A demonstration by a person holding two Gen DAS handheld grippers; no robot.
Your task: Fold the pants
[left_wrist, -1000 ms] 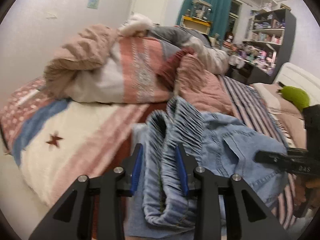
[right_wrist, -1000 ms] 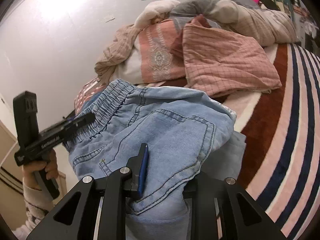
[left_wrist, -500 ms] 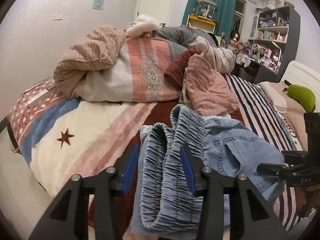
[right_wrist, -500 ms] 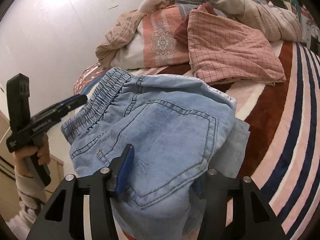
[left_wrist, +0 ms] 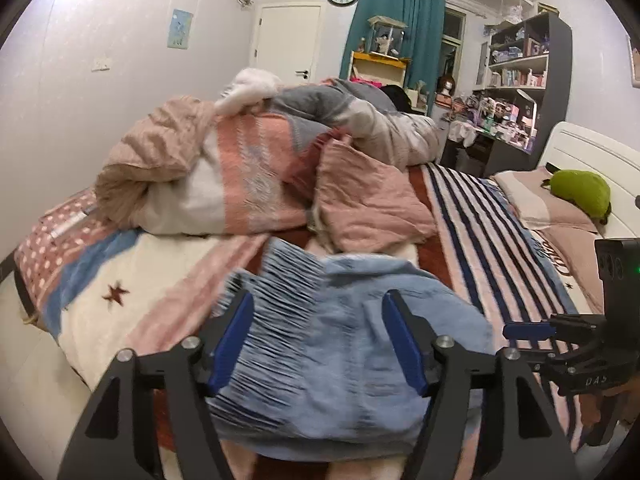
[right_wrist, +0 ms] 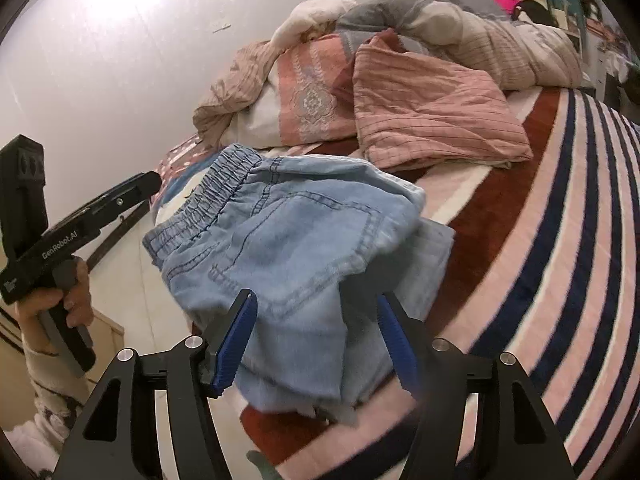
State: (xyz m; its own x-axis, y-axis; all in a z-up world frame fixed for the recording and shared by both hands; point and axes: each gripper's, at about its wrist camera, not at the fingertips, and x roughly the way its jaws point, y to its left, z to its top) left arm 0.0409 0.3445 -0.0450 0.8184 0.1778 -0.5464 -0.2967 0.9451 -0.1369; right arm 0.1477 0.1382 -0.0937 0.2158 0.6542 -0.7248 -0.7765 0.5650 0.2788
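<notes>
Lying near bed edge (right_wrist: 168,208): pants (right_wrist: 296,248).

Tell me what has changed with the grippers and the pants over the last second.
Both grippers let go: the left gripper released the elastic waistband, the right gripper the denim edge. Their jaws have just been opening and both drew back. The folded pants and the bedding pile stayed put.

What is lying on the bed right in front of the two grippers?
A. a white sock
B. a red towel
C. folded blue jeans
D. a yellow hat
C: the jeans are light blue denim, folded in a bundle on the bed, with the elastic waistband showing.
</notes>
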